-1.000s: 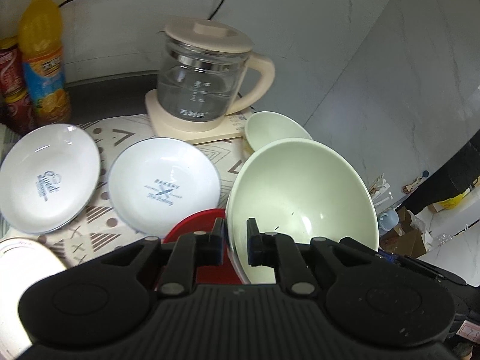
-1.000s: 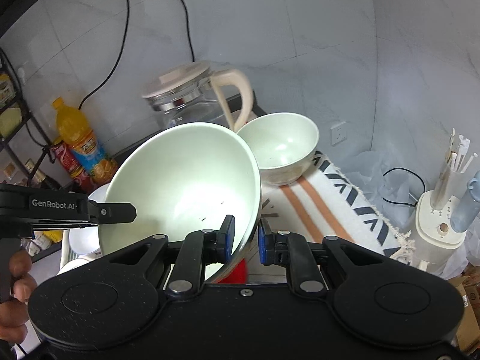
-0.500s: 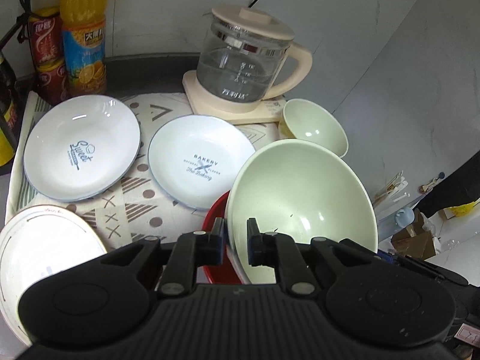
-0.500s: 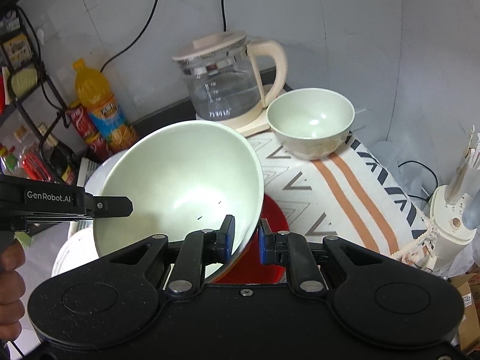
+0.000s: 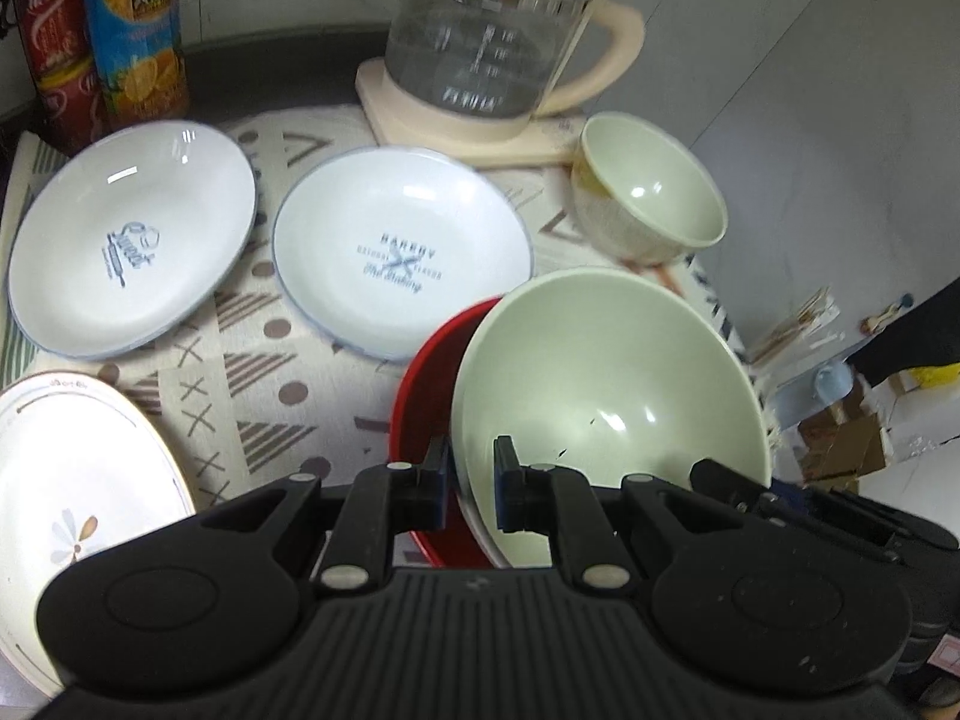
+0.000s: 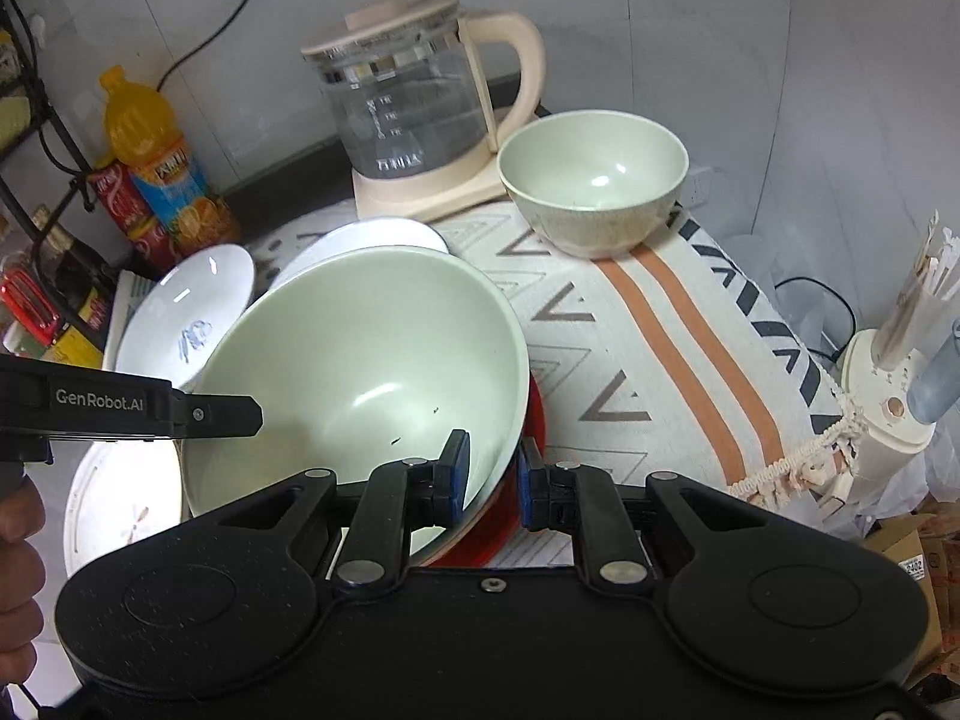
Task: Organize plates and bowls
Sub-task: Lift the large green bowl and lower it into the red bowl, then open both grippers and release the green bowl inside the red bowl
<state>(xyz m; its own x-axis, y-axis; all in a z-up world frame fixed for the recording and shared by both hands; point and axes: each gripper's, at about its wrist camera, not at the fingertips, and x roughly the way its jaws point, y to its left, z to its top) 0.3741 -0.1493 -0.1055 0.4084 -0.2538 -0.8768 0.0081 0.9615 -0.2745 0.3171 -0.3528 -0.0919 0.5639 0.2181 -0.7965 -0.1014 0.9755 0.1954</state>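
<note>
- Big green bowl (image 5: 606, 384) – held tilted, both sets of jaws pinching its rim: left gripper (image 5: 470, 489) on the near-left edge, right gripper (image 6: 492, 480) on the near-right edge. In each, one pad sits inside the bowl, one outside.
- It hangs directly over the red bowl (image 5: 420, 396), which lies on the cloth just beyond/under the jaws. Can't tell if they touch yet.
- Step in hand, my read: nesting the green bowl into the red one. Next move needs the bowl levelled + lowered till it seats, then both jaws opening together so it doesn't tip.
- Small green bowl (image 6: 594, 186) – past the right jaws, far side, near the kettle (image 6: 420, 102); prob. goes in the stack after.
- Blue-rimmed white plates, 2: "Bakery" plate (image 5: 402, 252) straight ahead of the left jaws, second plate (image 5: 132, 240) to its left.
- Flower plate (image 5: 78, 480) – 1, near-left of the left jaws, partly cut off.
- Count: 3 bowls (1 red, 2 green), 3 plates.
- Counter (image 5: 282, 60) carries the patterned cloth (image 6: 660, 324) under it all; 1 kettle, 1 juice bottle (image 6: 156, 162), red cans (image 5: 54, 42) at back left (at least 2, rest unclear).
</note>
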